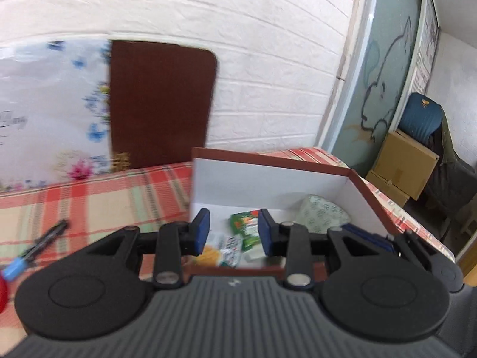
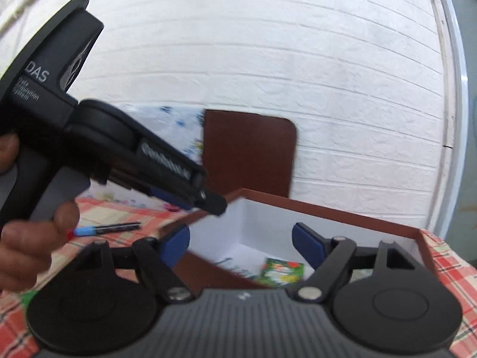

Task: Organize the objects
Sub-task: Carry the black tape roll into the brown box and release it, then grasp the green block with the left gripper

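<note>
We hold both tools over the plaid cloth (image 1: 74,197), which spreads out under everything and runs off to the left of our left gripper (image 1: 234,232). Straight ahead of that gripper sits the open box (image 1: 268,173), brown outside and white inside, its far wall rising beyond the fingertips. Our left gripper hangs above the near edge of the box with its jaws spread and nothing between the blue pads (image 1: 202,232). Below and between those pads we see loose things lying on the box floor: a pale patterned pouch (image 1: 323,211) to the right against the side wall, a green packet (image 1: 244,223) just ahead of the gap, and a small printed sachet (image 1: 231,249) nearer to us. From the right wrist view our right gripper (image 2: 241,247) is also spread wide and empty, aimed into the same box (image 2: 328,211), with the green packet (image 2: 283,270) lying between and below its fingers. Up to its left the left gripper (image 2: 213,203) reaches in with its tip at the box's far left corner, and the hand (image 2: 26,238) holding it fills the left edge. Out on the cloth, well to the left of both tools, lies a black marker (image 1: 38,244) with a blue end, outside the box.
</note>
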A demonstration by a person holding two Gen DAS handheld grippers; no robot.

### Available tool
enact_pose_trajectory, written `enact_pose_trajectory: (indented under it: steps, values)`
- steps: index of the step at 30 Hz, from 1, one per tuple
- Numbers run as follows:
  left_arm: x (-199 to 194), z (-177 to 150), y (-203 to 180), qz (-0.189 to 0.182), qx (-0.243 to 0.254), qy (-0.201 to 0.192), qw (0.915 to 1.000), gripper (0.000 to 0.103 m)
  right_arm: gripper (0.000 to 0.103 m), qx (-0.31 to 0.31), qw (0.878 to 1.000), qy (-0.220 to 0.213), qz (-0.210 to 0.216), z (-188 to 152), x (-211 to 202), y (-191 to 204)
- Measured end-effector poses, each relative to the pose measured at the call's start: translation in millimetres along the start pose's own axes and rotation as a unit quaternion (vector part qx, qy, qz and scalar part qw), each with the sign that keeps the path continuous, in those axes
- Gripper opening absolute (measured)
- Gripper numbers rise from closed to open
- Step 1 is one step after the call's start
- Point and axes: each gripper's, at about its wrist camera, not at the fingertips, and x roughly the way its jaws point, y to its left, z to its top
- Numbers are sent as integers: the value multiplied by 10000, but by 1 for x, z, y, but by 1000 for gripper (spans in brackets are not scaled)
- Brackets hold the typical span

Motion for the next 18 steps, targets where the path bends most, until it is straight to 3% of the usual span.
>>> enact_pose_trajectory:
  steps: [2, 5, 11, 14, 18]
  values:
    - [-23, -14, 18, 271, -34, -27, 9996, 39, 78, 37, 9992, 85, 382, -10, -9, 12]
    - [-50, -42, 52, 787, -313, 149, 9963, 39, 79, 58, 9941, 585, 913, -26, -3, 39]
    - [-84, -101, 116, 1312, -1335, 711, 9797, 39, 80, -89, 9669, 1623, 1966, -54, 12, 93]
    - [-92, -121, 128, 1122, -1648, 845, 9763, 39, 81, -501, 9600, 1723, 2149, -54, 10, 120]
    - [-85, -127, 119, 793, -1578, 942, 9798, 39, 82, -727, 9529, 1927, 2227, -50, 22, 136]
